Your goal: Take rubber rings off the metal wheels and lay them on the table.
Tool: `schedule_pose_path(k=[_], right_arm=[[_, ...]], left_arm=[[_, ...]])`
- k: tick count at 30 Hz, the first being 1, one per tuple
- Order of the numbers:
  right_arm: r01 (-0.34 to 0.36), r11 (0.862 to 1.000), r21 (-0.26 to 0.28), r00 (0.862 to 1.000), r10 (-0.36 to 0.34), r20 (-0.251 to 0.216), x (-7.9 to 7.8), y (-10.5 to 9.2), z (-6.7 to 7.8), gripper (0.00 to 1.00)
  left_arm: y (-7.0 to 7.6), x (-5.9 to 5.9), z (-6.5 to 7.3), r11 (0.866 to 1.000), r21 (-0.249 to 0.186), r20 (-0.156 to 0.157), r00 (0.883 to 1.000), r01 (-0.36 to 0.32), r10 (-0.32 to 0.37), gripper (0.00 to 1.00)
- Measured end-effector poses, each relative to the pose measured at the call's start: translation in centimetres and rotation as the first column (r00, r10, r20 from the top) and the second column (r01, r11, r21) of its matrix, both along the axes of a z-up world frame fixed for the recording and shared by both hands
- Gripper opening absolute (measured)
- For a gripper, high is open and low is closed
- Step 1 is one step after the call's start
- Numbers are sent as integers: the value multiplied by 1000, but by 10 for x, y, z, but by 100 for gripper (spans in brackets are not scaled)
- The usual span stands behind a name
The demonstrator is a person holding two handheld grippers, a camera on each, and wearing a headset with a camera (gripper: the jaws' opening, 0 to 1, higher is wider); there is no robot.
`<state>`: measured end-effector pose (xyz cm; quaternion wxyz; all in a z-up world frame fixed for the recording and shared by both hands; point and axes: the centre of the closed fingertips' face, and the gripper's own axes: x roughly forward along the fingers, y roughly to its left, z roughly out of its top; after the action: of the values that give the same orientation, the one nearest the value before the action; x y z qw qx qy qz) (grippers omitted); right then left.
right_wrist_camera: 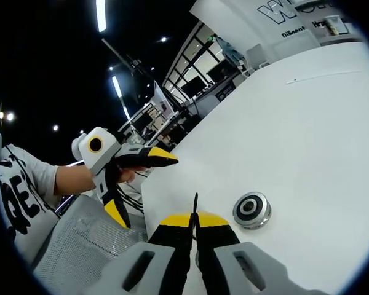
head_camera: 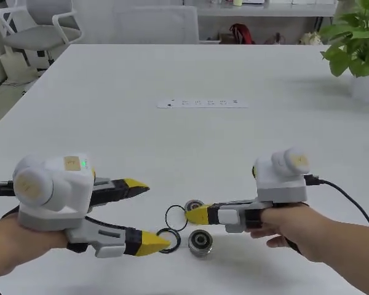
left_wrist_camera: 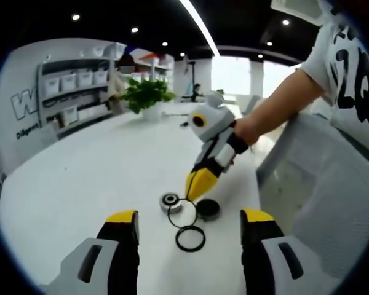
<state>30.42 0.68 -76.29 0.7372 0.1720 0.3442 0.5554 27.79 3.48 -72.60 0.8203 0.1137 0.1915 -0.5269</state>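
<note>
Head view: a wide white table (head_camera: 190,147) takes up most of the frame, with a white power strip (head_camera: 203,103) lying flat near its middle. A grey office chair (head_camera: 40,31) stands past the table's far edge at the upper left, a leafy plant (head_camera: 353,37) sits at the upper right, and a shelf (head_camera: 264,9) runs along the top.

At the lower left the left gripper (head_camera: 146,215) has its jaws spread wide and grasps nothing. At the lower right the right gripper (head_camera: 194,214) has its jaws clenched on the edge of a thin black ring (head_camera: 166,217). A thicker ring (head_camera: 178,239) lies flat on the table, just beside the left gripper's nearer tip.

Two metal wheels sit bottom centre: one wheel (head_camera: 195,204) is partly hidden behind the right gripper's tip, and the other wheel (head_camera: 200,242) stands just below it.

In the left gripper view, wall shelves with bins line the upper left of the frame.
</note>
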Motion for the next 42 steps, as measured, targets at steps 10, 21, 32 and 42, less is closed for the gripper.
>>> schedule_pose_path(k=[10,21,32,42], right_arm=[[-65,998,-24,998,65,-15,-16,13,-6,0],[-104,993,-62,994,103,-20,-24,21,-16,0],[-63,990,-124,998,65,18,-17,18,-25,0],[-34,988,-152,997,45,68,-9,14,-28,4]], left_arm=[[13,-7,-5,1000,12,-10,1000,-19,19,69],[22,-10,-9,999,20,-16,999,-37,37,69],[26,-13,-11,998,23,-23,998,-50,51,69],[25,-15,-13,998,25,-32,998,-51,52,68]])
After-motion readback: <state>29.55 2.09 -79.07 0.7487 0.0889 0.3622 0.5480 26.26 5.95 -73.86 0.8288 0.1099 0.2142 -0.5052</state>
